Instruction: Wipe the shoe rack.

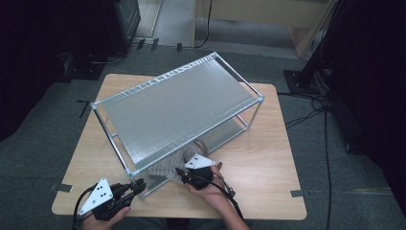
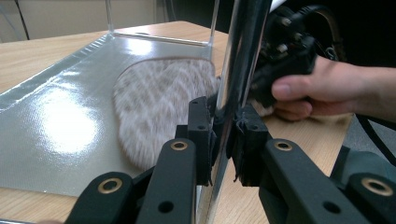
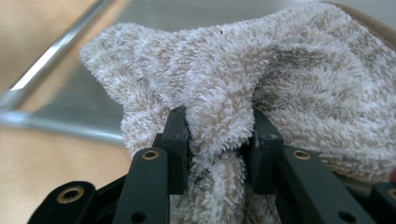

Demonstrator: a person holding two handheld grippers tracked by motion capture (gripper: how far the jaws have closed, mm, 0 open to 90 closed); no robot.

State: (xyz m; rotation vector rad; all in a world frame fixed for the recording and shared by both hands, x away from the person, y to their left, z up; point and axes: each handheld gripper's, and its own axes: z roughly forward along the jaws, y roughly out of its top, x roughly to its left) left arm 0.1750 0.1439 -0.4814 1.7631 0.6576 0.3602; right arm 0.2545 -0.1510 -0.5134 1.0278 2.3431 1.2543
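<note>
Steadying the metal rack (image 1: 177,103) with one hand and working a towel (image 1: 172,165) along its lower shelf (image 2: 56,135) with the other, we are midway through what looks to us like a wiping job. Our left gripper (image 1: 139,184) is clamped on the near corner post (image 2: 233,93) of the rack, its two black pads pressing the shiny upright from both sides, as the left gripper view is showing plainly. Our right gripper (image 1: 184,173) is closed on a bunched fold of the beige terry towel (image 3: 224,116), the cloth squeezed into a thick ridge between its jaws in the right gripper view. The rest of the towel is lying spread on the silvery lower shelf, under the upper shelf (image 1: 167,108), at the rack's near end, with the holding hand (image 2: 322,88) just outside the frame. The rack itself is standing slantwise on the wooden surface (image 1: 268,163), with its far end toward the back edge.

We are judging the step in hand to be the sweep of the cloth across the bottom shelf. The next move is calling for keeping the post pinned so the light frame is not sliding, while we are drawing the towel flat along the shelf, low enough to pass beneath the upper shelf and clear of the post
</note>
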